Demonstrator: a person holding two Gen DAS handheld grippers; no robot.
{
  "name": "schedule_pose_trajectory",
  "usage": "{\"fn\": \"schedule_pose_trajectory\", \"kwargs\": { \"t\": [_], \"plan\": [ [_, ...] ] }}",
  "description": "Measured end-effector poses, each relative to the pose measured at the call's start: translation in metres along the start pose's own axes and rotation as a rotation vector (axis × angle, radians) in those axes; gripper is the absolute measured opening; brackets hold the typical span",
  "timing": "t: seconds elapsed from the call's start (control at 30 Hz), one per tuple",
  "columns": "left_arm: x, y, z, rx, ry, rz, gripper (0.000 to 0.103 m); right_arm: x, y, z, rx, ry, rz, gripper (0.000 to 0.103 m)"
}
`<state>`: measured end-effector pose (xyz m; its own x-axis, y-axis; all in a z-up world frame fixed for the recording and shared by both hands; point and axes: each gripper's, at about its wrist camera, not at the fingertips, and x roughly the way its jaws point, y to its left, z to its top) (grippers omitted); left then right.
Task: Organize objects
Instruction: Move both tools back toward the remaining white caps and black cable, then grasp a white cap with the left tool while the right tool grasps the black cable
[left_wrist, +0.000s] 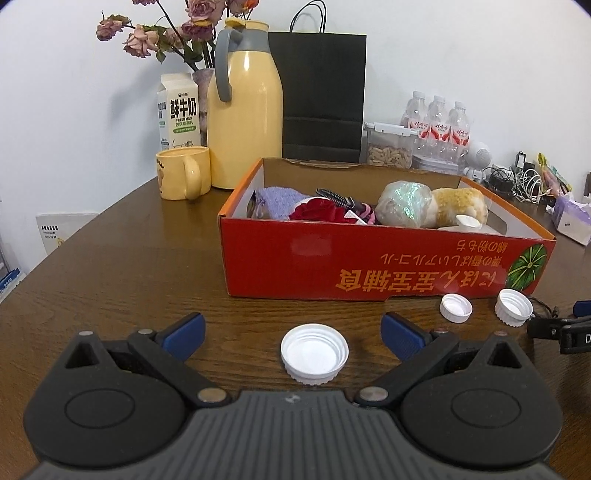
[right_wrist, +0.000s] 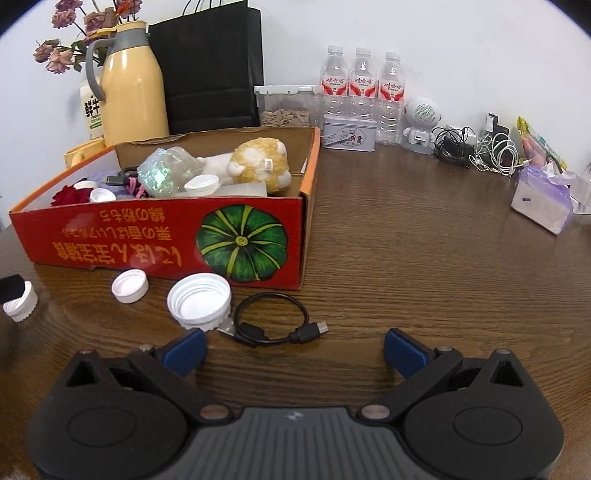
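A red cardboard box (left_wrist: 369, 258) sits on the brown table and holds a plush toy (right_wrist: 258, 166), an iridescent wrapped lump (right_wrist: 166, 173), a red rose (left_wrist: 317, 212), purple cloth and small white lids. In front of it lie three white caps. The largest cap (left_wrist: 314, 352) rests upside down between the fingers of my left gripper (left_wrist: 293, 334), which is open and apart from it. Two more caps (left_wrist: 456, 308) (left_wrist: 515, 306) lie to the right. My right gripper (right_wrist: 295, 350) is open over bare table. A coiled black cable (right_wrist: 273, 319) lies just beyond it, beside the wide cap (right_wrist: 199, 301).
At the back stand a yellow thermos (left_wrist: 245, 110), yellow mug (left_wrist: 183, 171), milk carton (left_wrist: 179, 110), black paper bag (left_wrist: 321, 96), water bottles (right_wrist: 362, 85), a clear container (right_wrist: 288, 107) and a tin (right_wrist: 349, 131). Tangled chargers (right_wrist: 480, 151) and a tissue pack (right_wrist: 543, 201) sit at right.
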<state>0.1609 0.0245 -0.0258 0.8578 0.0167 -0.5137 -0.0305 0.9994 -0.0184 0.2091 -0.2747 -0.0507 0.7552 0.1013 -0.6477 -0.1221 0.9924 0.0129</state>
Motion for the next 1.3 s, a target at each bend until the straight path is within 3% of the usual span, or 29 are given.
{"fn": "schedule_pose_trajectory", "kwargs": {
  "t": [0.37,0.43,0.57,0.7,0.9,0.97,1.0,1.3],
  "plan": [
    [0.003,0.001,0.000,-0.002,0.022,-0.001,0.103,0.008,-0.006,0.008,-0.010,-0.007,0.026,0.101],
    [0.004,0.000,0.000,-0.002,0.029,-0.003,0.103,0.005,-0.004,0.008,-0.019,-0.026,0.041,0.082],
    [0.007,0.001,0.000,-0.005,0.048,-0.010,0.103,0.001,0.002,0.008,-0.052,-0.050,0.079,0.054],
    [0.009,0.001,0.000,-0.006,0.060,-0.011,0.103,-0.002,0.004,0.008,-0.060,-0.058,0.092,0.042],
    [0.012,0.001,0.000,-0.009,0.077,-0.007,0.103,-0.005,-0.001,0.007,-0.033,-0.078,0.096,0.039],
    [0.014,0.002,0.000,-0.016,0.089,-0.005,0.103,-0.008,-0.004,0.006,-0.019,-0.095,0.095,0.013],
    [0.015,0.002,0.000,-0.020,0.095,-0.004,0.103,-0.010,-0.006,0.006,-0.011,-0.104,0.089,0.009],
    [0.015,0.003,-0.003,-0.031,0.118,0.005,0.103,-0.013,-0.006,0.004,-0.003,-0.112,0.087,0.013]
  ]
}}
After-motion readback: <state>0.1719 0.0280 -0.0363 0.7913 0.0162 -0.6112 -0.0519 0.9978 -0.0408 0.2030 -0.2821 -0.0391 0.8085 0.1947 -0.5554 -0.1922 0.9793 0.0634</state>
